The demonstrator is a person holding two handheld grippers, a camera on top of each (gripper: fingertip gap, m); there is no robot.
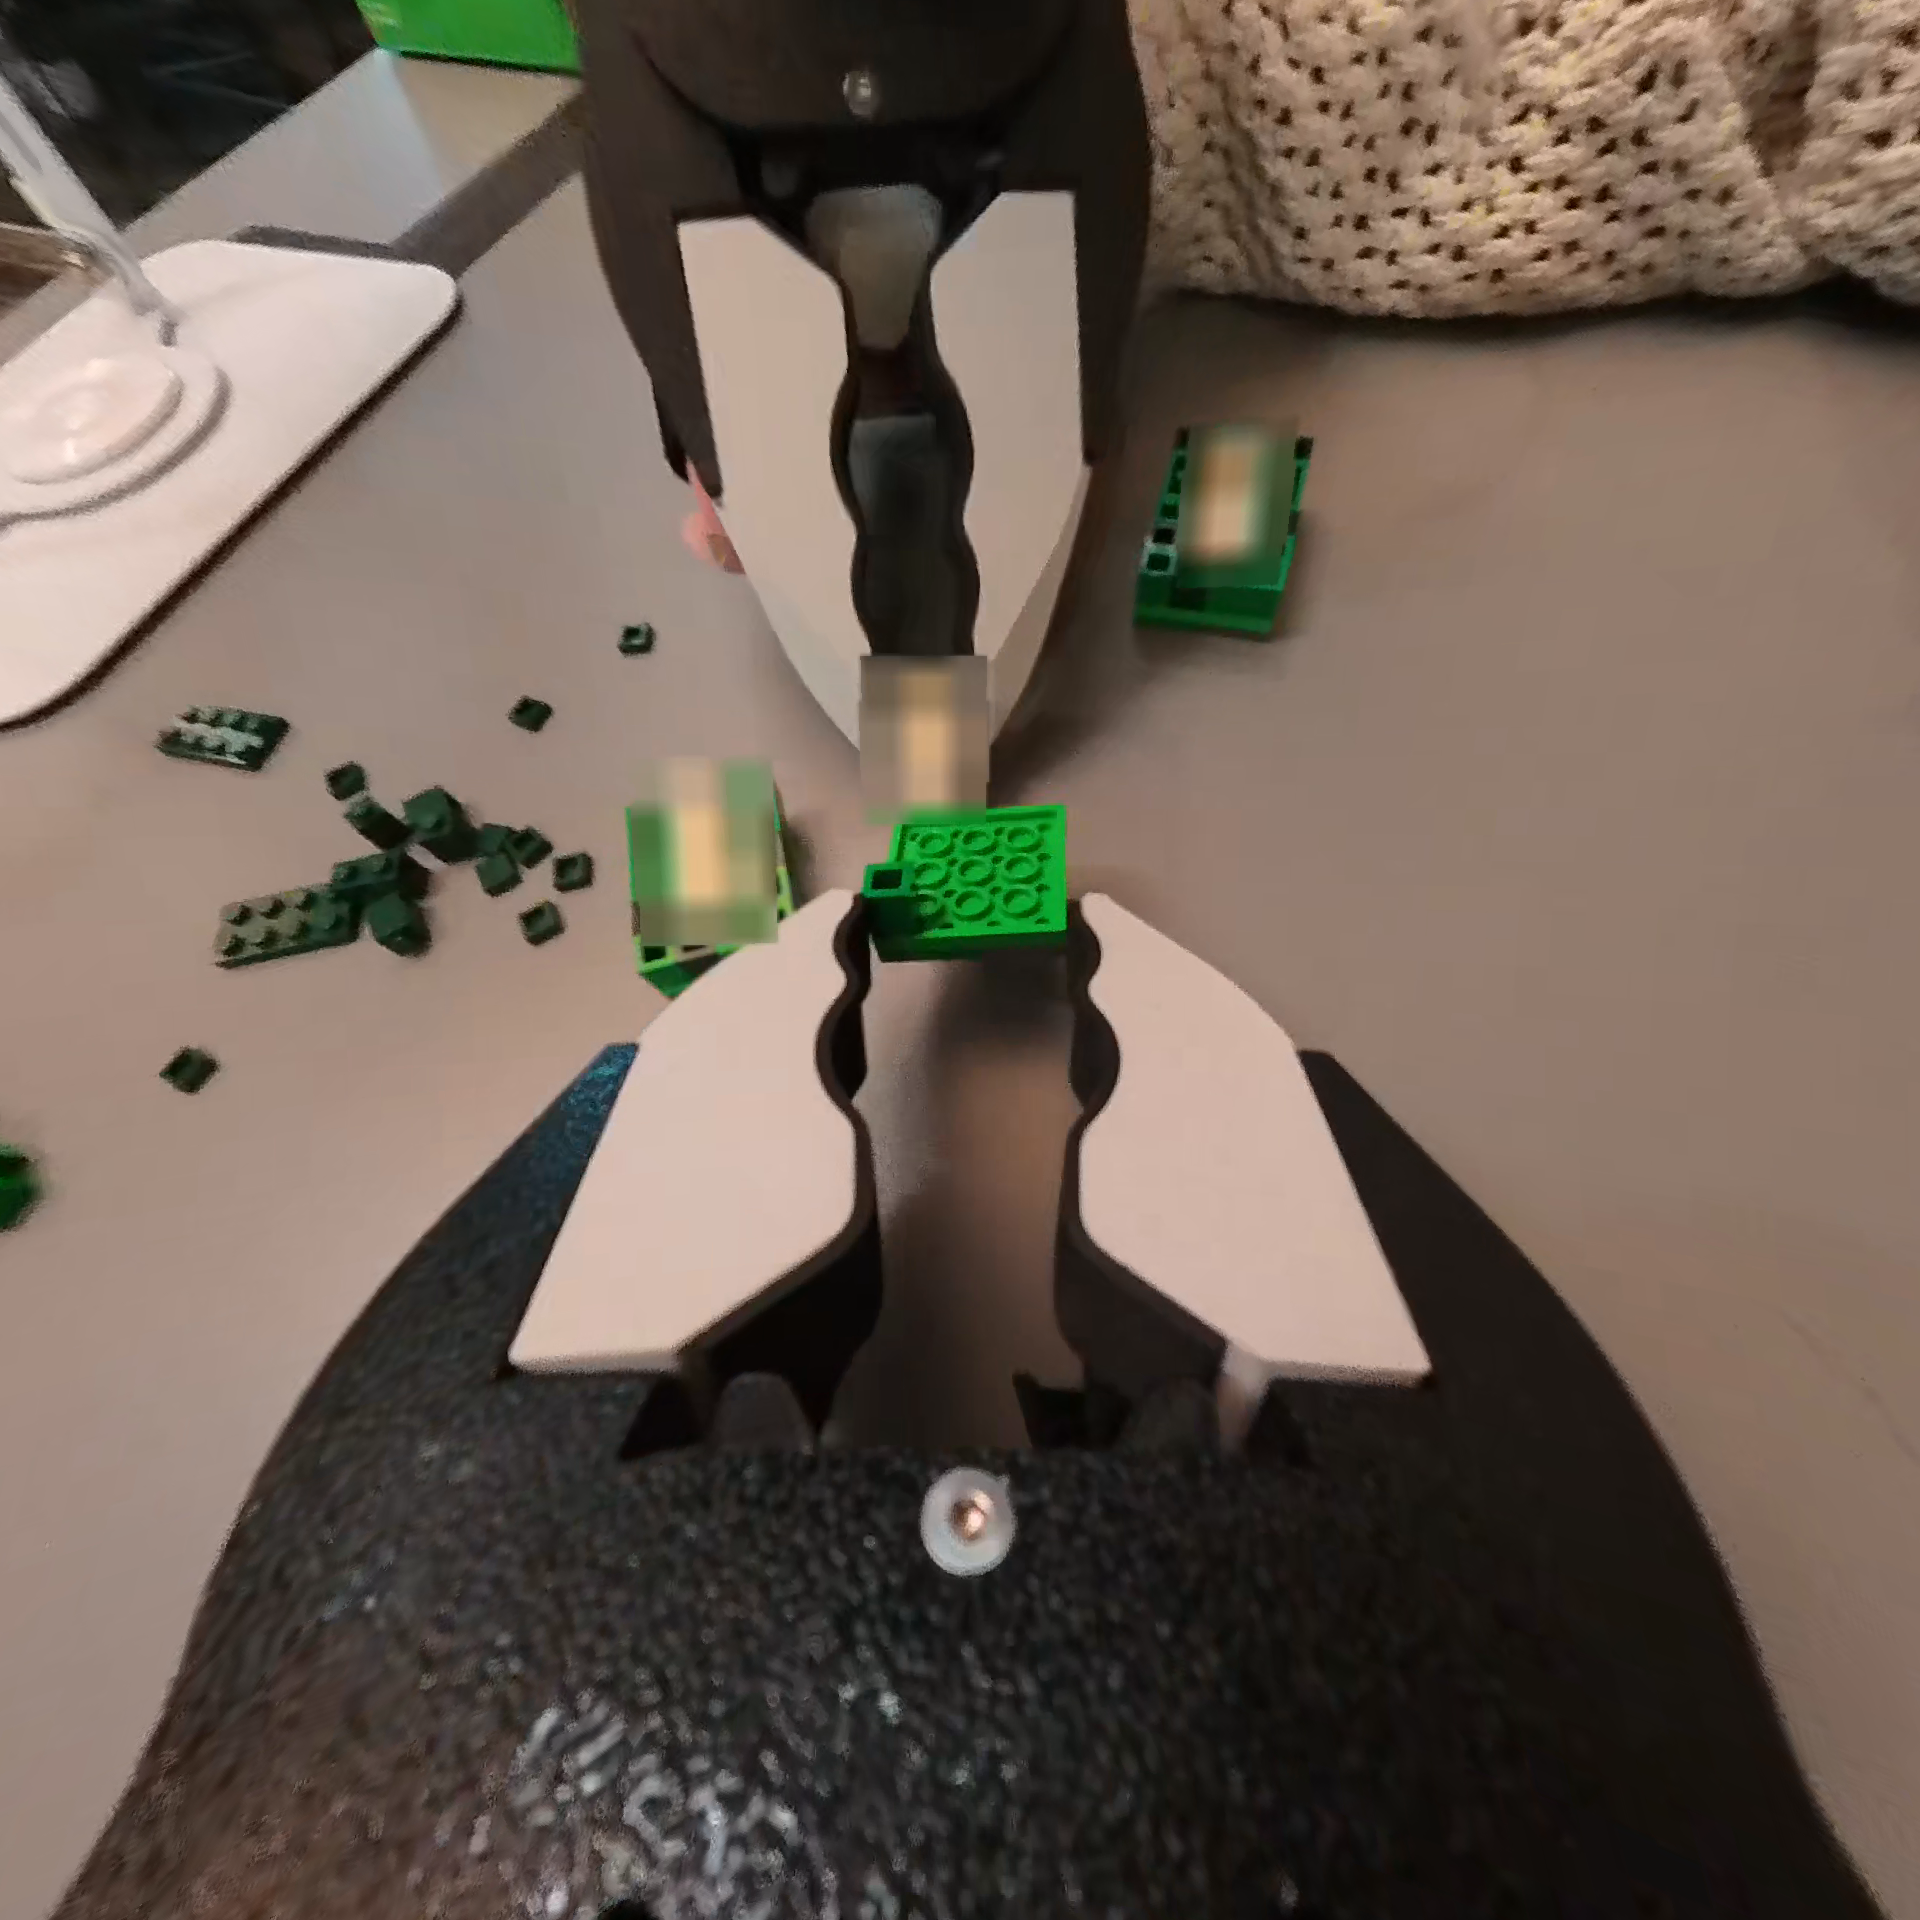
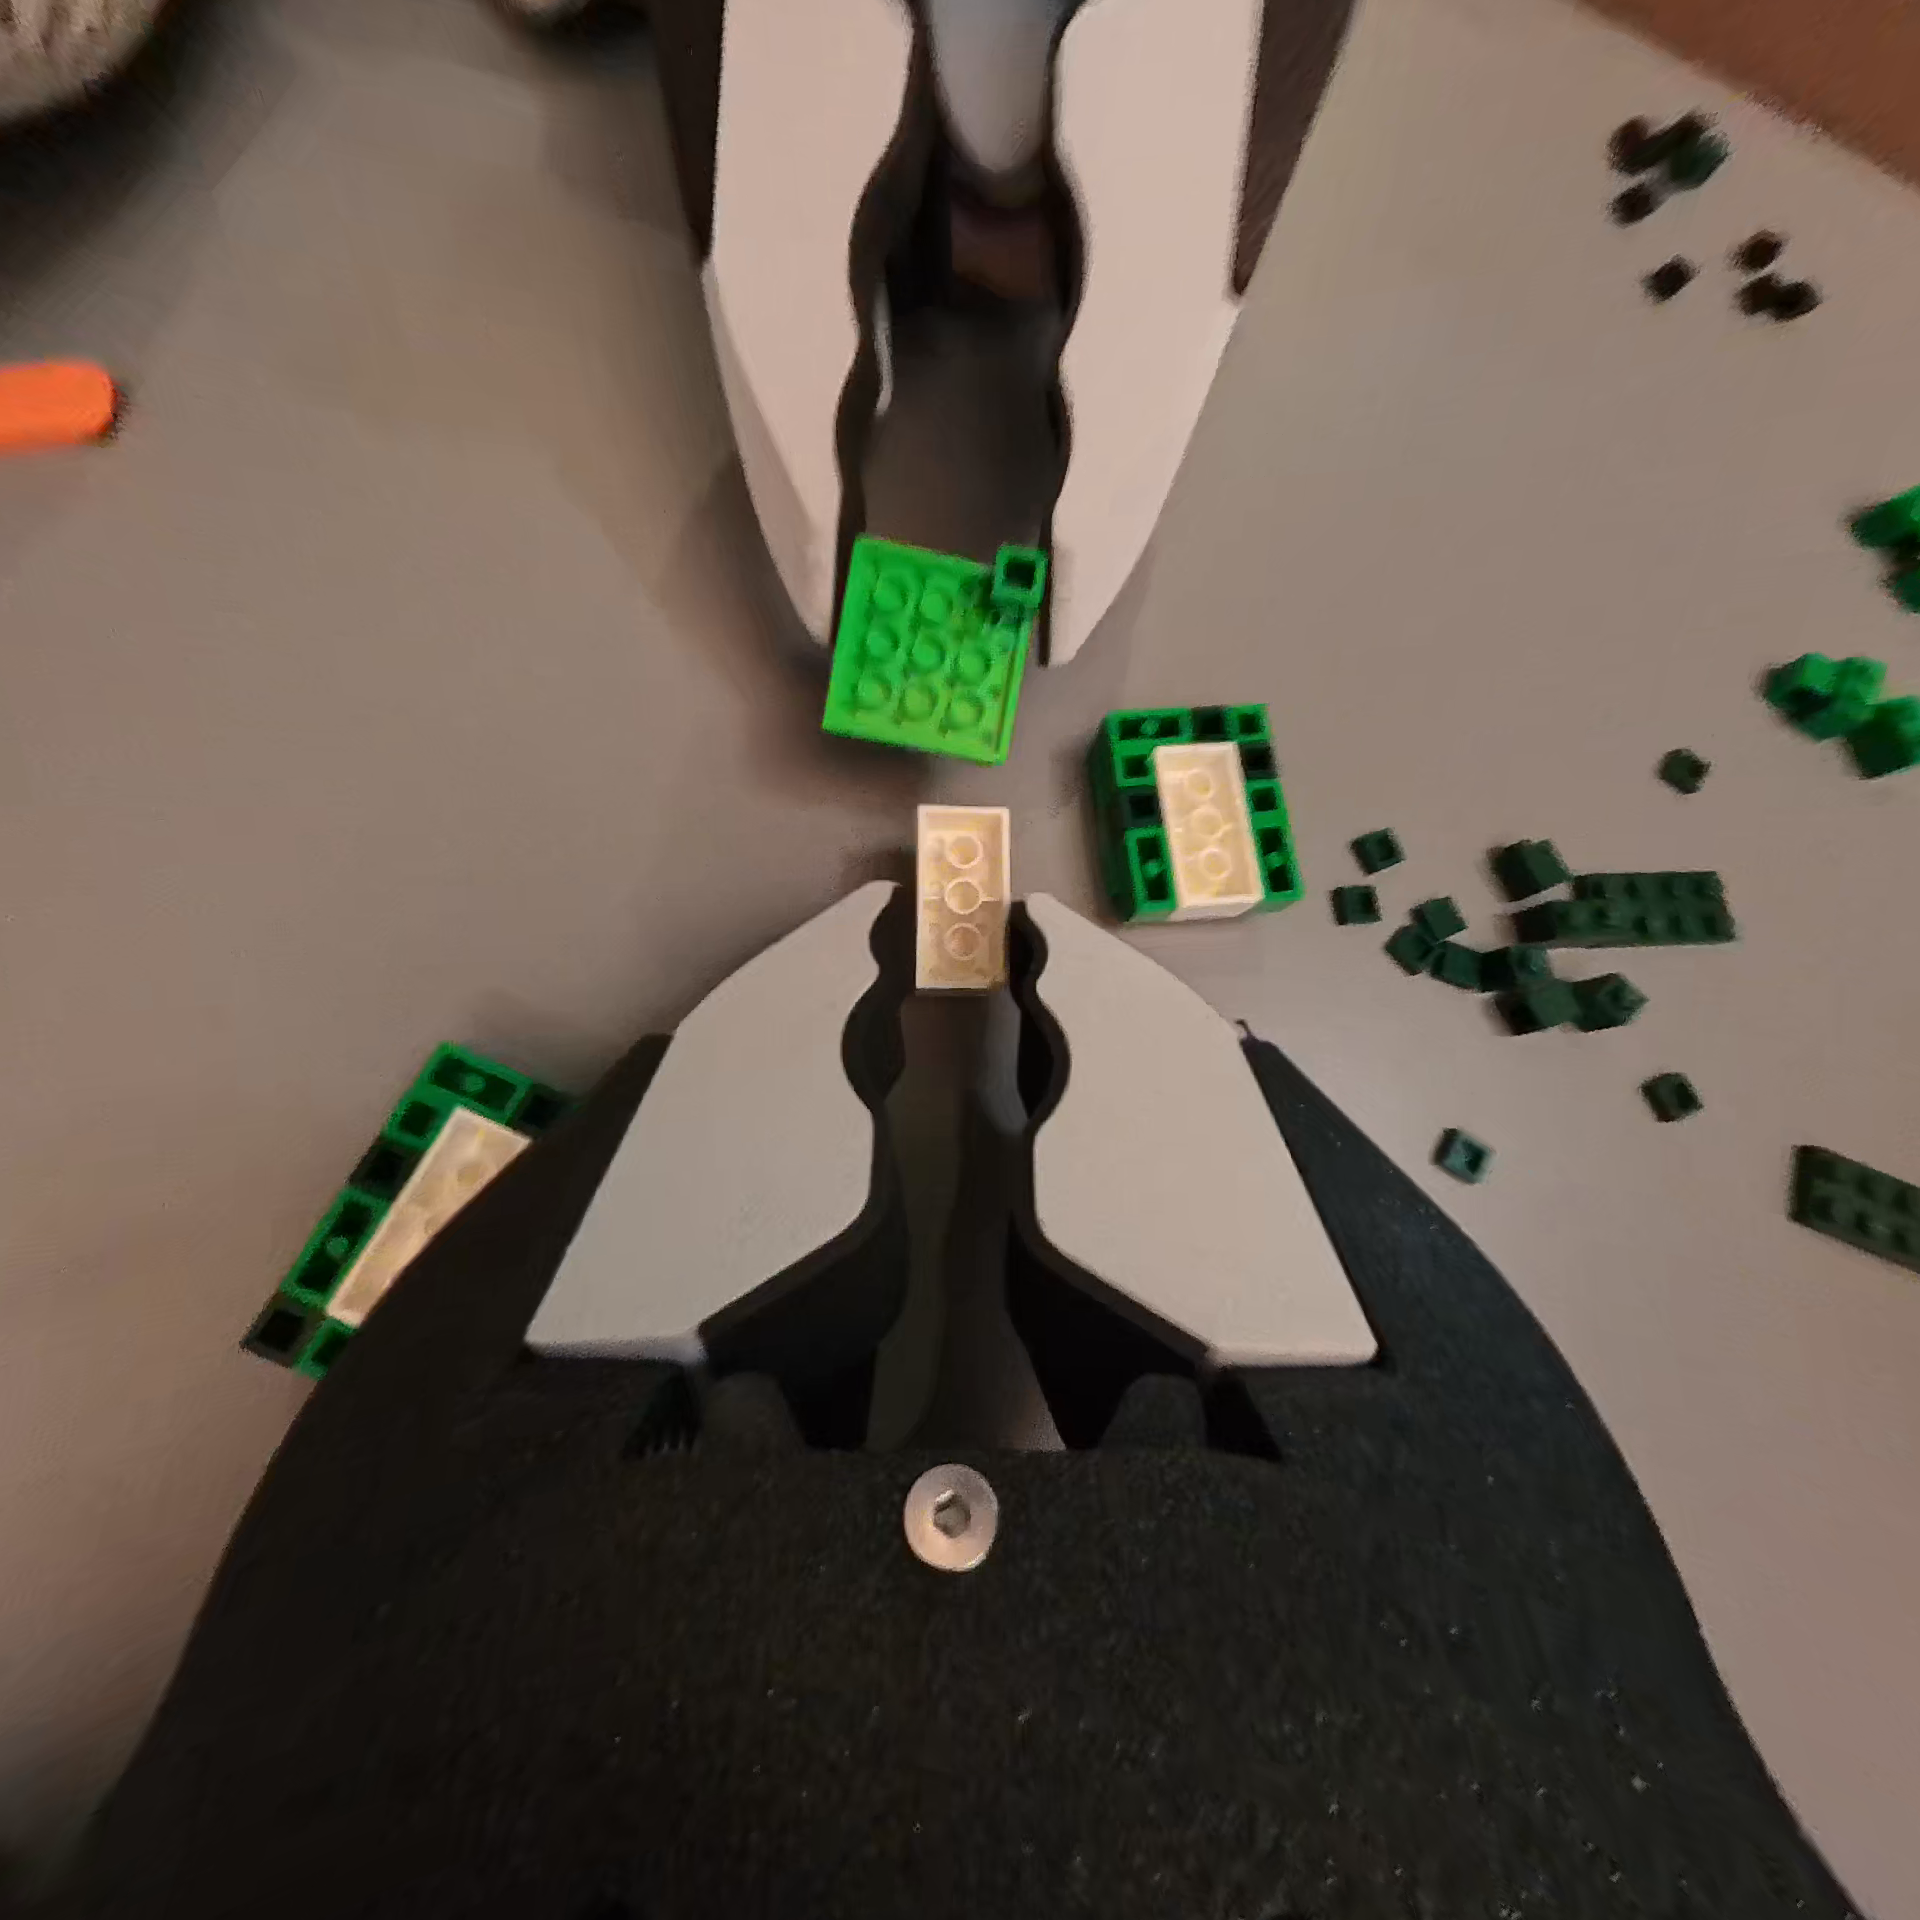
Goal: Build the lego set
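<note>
My left gripper is shut on a bright green square plate with a small green piece on one corner, held tilted above the grey table. It comes in from the top of the right wrist view with the plate. My right gripper is shut on a white brick, underside up, a short gap from the plate's edge. In the left wrist view the right gripper points at the plate from the far side.
Two green frames with a white brick inside lie on the table. Several dark green loose pieces are scattered to the right. A white mat lies far left, a knitted sleeve far right, an orange object at the left edge.
</note>
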